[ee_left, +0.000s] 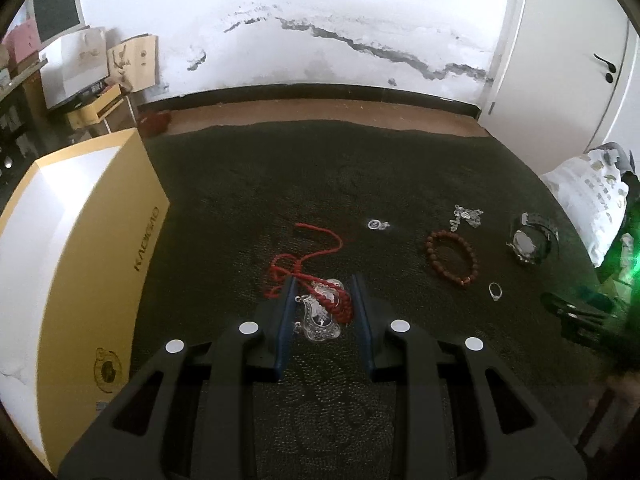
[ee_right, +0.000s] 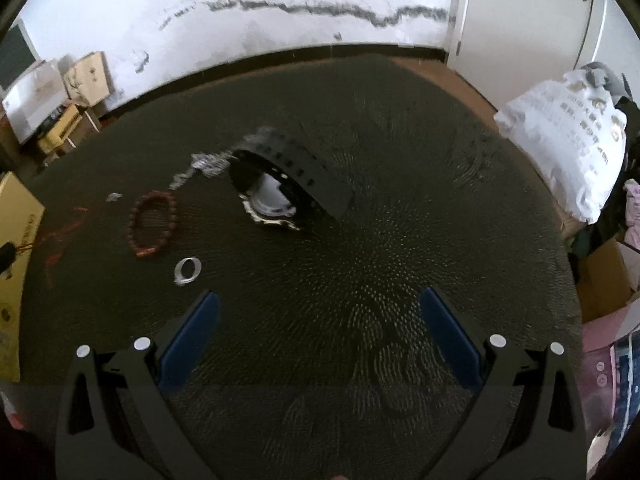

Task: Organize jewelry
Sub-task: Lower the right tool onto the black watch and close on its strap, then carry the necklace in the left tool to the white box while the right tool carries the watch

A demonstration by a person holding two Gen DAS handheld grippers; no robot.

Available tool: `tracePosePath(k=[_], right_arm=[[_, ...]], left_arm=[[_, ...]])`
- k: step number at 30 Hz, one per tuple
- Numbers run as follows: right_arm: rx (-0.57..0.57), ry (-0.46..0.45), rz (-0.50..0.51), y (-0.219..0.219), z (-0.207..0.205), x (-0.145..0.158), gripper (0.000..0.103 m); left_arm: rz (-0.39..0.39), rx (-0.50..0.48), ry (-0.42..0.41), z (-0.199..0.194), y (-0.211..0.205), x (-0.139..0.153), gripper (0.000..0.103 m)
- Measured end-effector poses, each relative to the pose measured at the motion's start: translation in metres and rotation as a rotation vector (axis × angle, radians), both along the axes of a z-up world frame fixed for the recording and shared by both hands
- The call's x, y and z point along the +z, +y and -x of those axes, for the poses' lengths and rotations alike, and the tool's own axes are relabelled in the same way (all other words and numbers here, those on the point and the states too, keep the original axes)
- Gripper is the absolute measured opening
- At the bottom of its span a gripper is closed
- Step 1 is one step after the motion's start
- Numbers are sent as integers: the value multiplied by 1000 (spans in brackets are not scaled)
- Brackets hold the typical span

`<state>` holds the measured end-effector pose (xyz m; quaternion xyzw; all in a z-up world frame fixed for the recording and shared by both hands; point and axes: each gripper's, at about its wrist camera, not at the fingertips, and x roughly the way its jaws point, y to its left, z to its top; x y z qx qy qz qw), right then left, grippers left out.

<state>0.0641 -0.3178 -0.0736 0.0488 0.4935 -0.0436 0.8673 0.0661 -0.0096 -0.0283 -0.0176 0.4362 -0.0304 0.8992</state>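
On the dark mat (ee_left: 320,176) lies a red cord necklace (ee_left: 308,252) with a silver pendant (ee_left: 320,318). My left gripper (ee_left: 324,288) is open, its jaws on either side of the pendant and red beads. A brown bead bracelet (ee_left: 452,258), a silver ring (ee_left: 495,291), a black watch (ee_left: 530,240), a silver chain (ee_left: 466,216) and a small charm (ee_left: 376,224) lie further right. My right gripper (ee_right: 316,304) is open and empty above the mat, short of the watch (ee_right: 280,184), with the ring (ee_right: 187,270) and bracelet (ee_right: 152,224) to its left.
A yellow and white box (ee_left: 80,264) stands at the mat's left edge. A white bag (ee_right: 568,140) lies at the right. Cardboard boxes (ee_left: 132,60) stand against the cracked white wall. A white door (ee_left: 560,40) is at the back right.
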Motion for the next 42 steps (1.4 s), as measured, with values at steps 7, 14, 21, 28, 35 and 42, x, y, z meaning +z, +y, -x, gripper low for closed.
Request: tracePosePath(k=[7,14,21,28,35,42], right_arm=[[11,20,45,-2,-44,-26,97],[88,-2,33,11,-75,-27,95],[100,-8,28,18,-76,-16,52],[159,-99,-10,57,-41,38,50],[270,-181,-45,119,5,104,50],[355,-242,-65,174,29,147,50]], left_arm=[[12,-9,16,-2,3,-2,27],[4,-6,5,0,-1,3,27],[0,-4,22,2,-2,7,27],[-21,27,-10,6,2,23,27],[-25,69,-80,23,14,59,27],[-51,130,-132,43,43,99,27]])
